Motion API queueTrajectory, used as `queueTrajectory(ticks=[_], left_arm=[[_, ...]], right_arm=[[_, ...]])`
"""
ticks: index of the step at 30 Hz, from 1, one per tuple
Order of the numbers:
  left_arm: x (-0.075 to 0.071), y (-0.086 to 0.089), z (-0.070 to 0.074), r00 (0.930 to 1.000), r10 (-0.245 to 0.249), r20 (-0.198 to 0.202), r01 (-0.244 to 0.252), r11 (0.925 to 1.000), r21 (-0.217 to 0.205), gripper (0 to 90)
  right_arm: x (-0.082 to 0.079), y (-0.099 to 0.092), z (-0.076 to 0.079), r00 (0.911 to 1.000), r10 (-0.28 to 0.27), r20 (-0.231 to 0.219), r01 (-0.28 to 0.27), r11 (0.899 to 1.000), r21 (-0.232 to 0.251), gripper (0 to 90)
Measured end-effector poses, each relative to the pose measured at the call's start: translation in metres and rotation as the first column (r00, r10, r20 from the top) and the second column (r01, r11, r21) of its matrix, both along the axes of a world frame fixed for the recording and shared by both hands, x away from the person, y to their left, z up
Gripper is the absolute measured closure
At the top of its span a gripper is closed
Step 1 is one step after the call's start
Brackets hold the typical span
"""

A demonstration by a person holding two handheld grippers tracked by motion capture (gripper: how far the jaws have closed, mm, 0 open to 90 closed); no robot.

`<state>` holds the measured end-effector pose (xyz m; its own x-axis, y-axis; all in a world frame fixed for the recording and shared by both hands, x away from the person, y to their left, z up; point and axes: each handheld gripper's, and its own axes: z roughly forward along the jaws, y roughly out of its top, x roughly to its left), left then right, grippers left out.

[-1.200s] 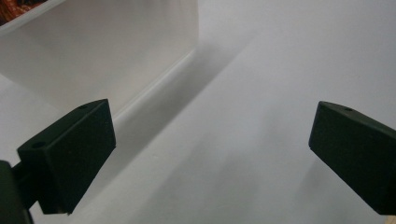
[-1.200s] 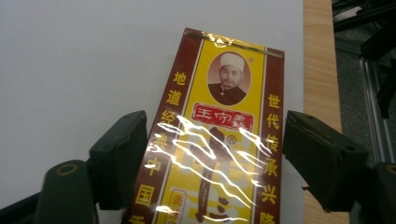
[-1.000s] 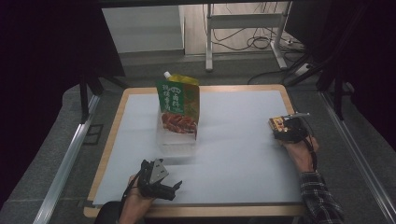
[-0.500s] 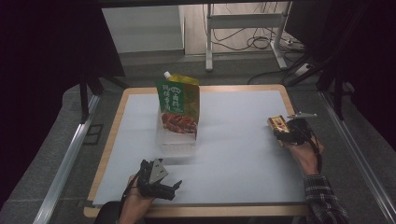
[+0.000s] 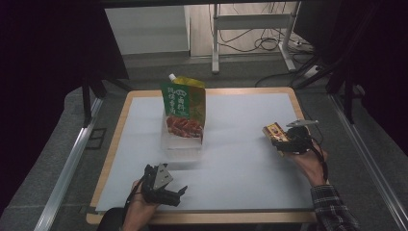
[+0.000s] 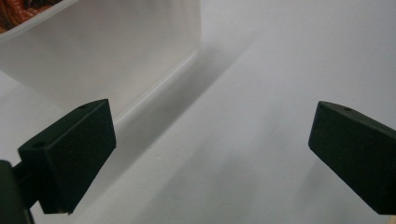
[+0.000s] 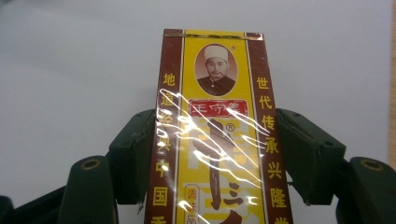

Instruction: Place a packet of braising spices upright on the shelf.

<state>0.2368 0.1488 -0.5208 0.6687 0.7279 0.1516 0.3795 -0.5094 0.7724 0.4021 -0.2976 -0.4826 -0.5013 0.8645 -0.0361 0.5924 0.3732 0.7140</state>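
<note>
Two grippers were in play: the right gripper (image 5: 285,140) was clamped on the sides of a yellow-and-brown seasoning box (image 7: 217,140), while the left gripper (image 6: 210,154) rested with jaws wide apart and nothing between them, near the table's (image 5: 240,192) front edge. Compared with a second earlier, the box had been carried a little higher and inward from the right side. Judging by that, it was probably bound for the white tray (image 5: 183,144) holding the green spouted pouch (image 5: 185,103).
</note>
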Motion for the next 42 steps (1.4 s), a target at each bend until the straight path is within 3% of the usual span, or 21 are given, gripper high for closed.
queueTrajectory(ticks=[4, 8, 14, 19, 23, 27, 30, 37, 42], left_arm=[[0.000, 0.000, 0.000, 1.0000, 0.001, -0.001, -0.001, 1.0000, -0.002, 0.4], [0.000, 0.000, 0.000, 1.0000, 0.000, -0.001, 0.000, 1.0000, -0.001, 0.4], [0.000, -0.001, 0.000, 1.0000, 0.000, 0.000, 0.000, 1.0000, -0.003, 0.4], [-0.001, -0.001, 0.000, 1.0000, 0.000, 0.000, 0.000, 1.0000, -0.003, 0.4], [0.000, -0.001, 0.000, 1.0000, -0.002, -0.001, 0.002, 1.0000, 0.000, 0.4], [0.000, -0.001, 0.000, 1.0000, -0.002, 0.000, 0.002, 1.0000, 0.000, 0.4], [0.000, -0.001, 0.000, 1.0000, -0.001, -0.001, 0.001, 1.0000, -0.001, 0.4], [0.000, -0.002, -0.001, 1.0000, -0.006, -0.003, 0.006, 1.0000, 0.007, 0.4], [0.000, -0.002, -0.001, 1.0000, -0.007, -0.004, 0.007, 0.9999, 0.009, 0.4]], right_arm=[[-0.009, 0.010, 0.000, 0.9983, 0.057, -0.014, -0.057, 0.998, 0.016, 32.0], [-0.020, 0.023, -0.002, 0.9908, 0.132, -0.029, -0.132, 0.991, 0.020, 32.0], [-0.037, 0.047, -0.007, 0.9657, 0.255, -0.049, -0.256, 0.967, -0.006, 32.0], [-0.042, 0.057, -0.017, 0.9428, 0.320, -0.095, -0.325, 0.944, -0.050, 31.8], [-0.040, 0.058, -0.025, 0.9279, 0.350, -0.127, -0.362, 0.928, -0.086, 31.1], [-0.038, 0.058, -0.024, 0.9204, 0.365, -0.141, -0.379, 0.921, -0.091, 28.9], [-0.036, 0.060, -0.022, 0.9147, 0.364, -0.176, -0.383, 0.919, -0.090, 26.2], [-0.027, 0.068, -0.013, 0.9035, 0.363, -0.228, -0.400, 0.905, -0.143, 26.1], [-0.021, 0.078, -0.008, 0.8879, 0.365, -0.279, -0.425, 0.884, -0.196, 26.0]])
